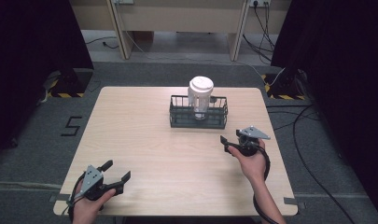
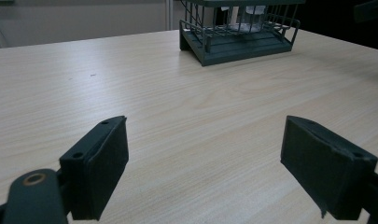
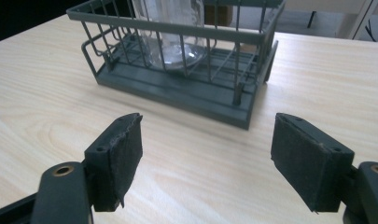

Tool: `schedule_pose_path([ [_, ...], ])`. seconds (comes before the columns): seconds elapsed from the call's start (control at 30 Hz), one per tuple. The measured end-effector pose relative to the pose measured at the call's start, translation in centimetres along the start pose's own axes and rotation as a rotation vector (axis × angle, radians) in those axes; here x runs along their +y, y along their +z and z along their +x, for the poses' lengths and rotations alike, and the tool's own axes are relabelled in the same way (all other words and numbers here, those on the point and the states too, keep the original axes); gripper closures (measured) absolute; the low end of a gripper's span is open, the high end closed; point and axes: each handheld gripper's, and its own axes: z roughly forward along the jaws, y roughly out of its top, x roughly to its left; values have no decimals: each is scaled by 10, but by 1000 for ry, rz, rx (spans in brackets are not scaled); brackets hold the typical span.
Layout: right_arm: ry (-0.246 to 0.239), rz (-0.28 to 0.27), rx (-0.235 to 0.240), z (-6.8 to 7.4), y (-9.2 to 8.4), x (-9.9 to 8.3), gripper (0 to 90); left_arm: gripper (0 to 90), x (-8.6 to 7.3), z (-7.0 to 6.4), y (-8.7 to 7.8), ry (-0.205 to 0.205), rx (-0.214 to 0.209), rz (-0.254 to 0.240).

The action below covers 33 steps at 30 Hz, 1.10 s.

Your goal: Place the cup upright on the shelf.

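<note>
The jar (image 1: pixel 199 97), clear with a white lid, stands upright inside the dark wire basket (image 1: pixel 177 116) at the far middle of the tabletop (image 1: pixel 144 140); that is where I find it in the high view.

Starting at the left, my left gripper (image 1: pixel 115 173) sits at the near left corner of the tabletop, held in a hand (image 1: pixel 88 205) that comes in from the bottom edge. Its jaws stand wide apart with nothing between them, and they angle toward the middle of the tabletop. In the left gripper view (image 2: pixel 205 172) I see bare pale wood between the two black pads, and the basket (image 2: pixel 242 46) well apart, far up the picture, with the clear bottom of the jar (image 2: pixel 249 24) showing through the wires.

Moving to the middle, the jar rises well above the basket's rim.

On the right, my right gripper (image 1: pixel 229 143) is near the basket, just off its near right corner, without touching it. Its jaws are also apart and hold nothing. In the right gripper view (image 3: pixel 207 161) the basket (image 3: pixel 177 88) lies close ahead of the pads, and the jar's (image 3: pixel 170 44) glass base rests on the basket floor toward its left end as that camera sees it.
</note>
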Motion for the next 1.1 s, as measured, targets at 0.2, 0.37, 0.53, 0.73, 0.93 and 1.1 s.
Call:
schedule_pose_path([
  [0.2, 9, 6, -14, -7, -13, -12, 258, 146, 0, 0, 0, 1, 1, 3],
  [0.37, 18, 6, -29, -12, -23, -20, 258, 146, 0, 0, 0, 1, 3, 2],
  [0.53, 17, 9, -43, -14, -31, -30, 260, 146, 0, 0, 0, 2, 4, 2],
  [0.73, 28, 13, -50, -16, -39, -39, 260, 146, 0, 0, 0, 2, 4, 1],
  [0.93, 39, 16, -64, -18, -49, -51, 260, 146, 0, -1, 0, 4, 6, 2],
  [1.1, 50, 17, -82, -22, -59, -64, 260, 147, 0, -1, 0, 4, 8, 2],
])
